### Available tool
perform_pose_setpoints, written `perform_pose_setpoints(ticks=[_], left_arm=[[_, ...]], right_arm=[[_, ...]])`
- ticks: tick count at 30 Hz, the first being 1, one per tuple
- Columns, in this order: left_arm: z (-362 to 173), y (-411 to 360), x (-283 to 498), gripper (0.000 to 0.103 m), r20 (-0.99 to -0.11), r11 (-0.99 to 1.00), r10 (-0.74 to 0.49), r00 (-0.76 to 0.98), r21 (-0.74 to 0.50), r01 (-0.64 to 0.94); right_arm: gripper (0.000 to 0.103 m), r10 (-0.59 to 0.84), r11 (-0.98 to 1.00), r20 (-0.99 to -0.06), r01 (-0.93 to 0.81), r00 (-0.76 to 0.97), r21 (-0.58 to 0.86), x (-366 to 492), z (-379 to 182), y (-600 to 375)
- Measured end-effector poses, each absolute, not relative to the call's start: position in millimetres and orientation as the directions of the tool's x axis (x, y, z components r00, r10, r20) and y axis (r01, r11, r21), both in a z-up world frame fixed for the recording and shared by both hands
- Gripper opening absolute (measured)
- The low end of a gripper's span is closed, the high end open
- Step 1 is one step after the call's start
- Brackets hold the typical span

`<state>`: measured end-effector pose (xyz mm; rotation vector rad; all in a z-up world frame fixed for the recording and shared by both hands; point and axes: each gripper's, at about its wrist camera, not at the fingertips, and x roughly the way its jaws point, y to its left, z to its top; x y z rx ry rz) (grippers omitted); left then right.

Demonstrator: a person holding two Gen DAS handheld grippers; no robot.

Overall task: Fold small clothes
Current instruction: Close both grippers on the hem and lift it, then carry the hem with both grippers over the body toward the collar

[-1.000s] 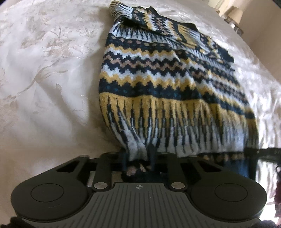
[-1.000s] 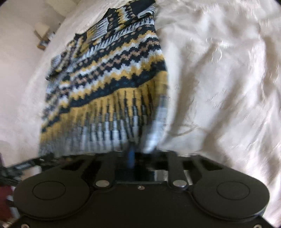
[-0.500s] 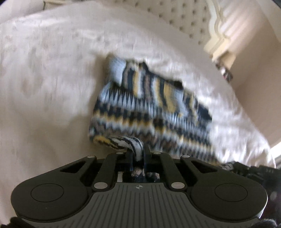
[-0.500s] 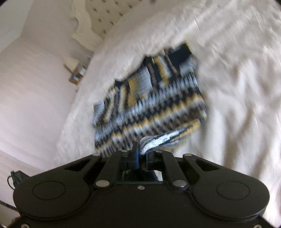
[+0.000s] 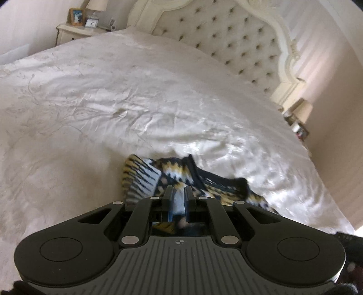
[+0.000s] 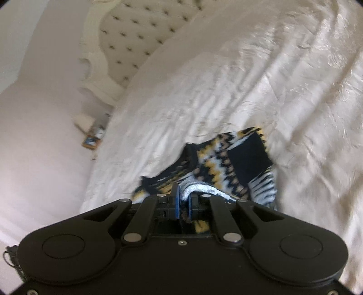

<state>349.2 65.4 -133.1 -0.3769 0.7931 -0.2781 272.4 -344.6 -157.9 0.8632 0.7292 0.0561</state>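
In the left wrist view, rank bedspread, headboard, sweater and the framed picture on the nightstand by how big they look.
1. bedspread
2. headboard
3. sweater, partly hidden behind the left gripper
4. framed picture

Each wrist camera looks forward along its own fingers, low and close over the bed [image 5: 136, 95], toward the tufted headboard [image 5: 226, 38]. Both views share the patterned sweater [image 5: 181, 174].
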Motion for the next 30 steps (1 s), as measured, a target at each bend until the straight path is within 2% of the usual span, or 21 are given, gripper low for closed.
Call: perform_pose_setpoints(ticks=[6, 8, 15, 21, 22, 24, 26, 30], left_arm=[[-157, 67, 382, 0.009, -0.694, 0.922, -0.329, 0.641, -0.383, 0.058], [-160, 66, 385, 0.01, -0.711, 0.933, -0.321, 0.625, -0.352, 0.079], [-165, 60, 371, 0.01, -0.738, 0.957, -0.287, 0.61, -0.246, 0.153], [-161, 43, 340, 0.01, -0.763, 0.955, -0.262, 0.591, -0.119, 0.27], [-161, 40, 335, 0.01, -0.77, 0.951, -0.263, 0.581, -0.105, 0.29], [-163, 32, 324, 0.011, -0.779, 0.94, -0.261, 0.57, -0.071, 0.333], [-166, 24, 312, 0.011, -0.785, 0.925, -0.259, 0.562, -0.035, 0.377], [-177, 13, 296, 0.011, -0.804, 0.904, -0.28, 0.524, -0.038, 0.425]], right_arm=[[0.016, 0.312, 0.67, -0.645, 0.32, 0.698, 0.67, 310, -194, -354], [0.02, 0.318, 0.653, -0.649, 0.336, 0.691, 0.678, 317, -204, -358], [0.02, 0.336, 0.66, -0.677, 0.348, 0.655, 0.665, 334, -223, -366], [0.022, 0.326, 0.695, -0.689, 0.33, 0.647, 0.639, 327, -218, -365], [0.026, 0.319, 0.708, -0.693, 0.324, 0.646, 0.628, 324, -215, -364], [0.044, 0.296, 0.738, -0.702, 0.312, 0.647, 0.599, 317, -208, -363], [0.048, 0.281, 0.763, -0.706, 0.295, 0.65, 0.575, 308, -201, -361], [0.047, 0.193, 0.848, -0.736, 0.267, 0.649, 0.457, 288, -186, -353]])
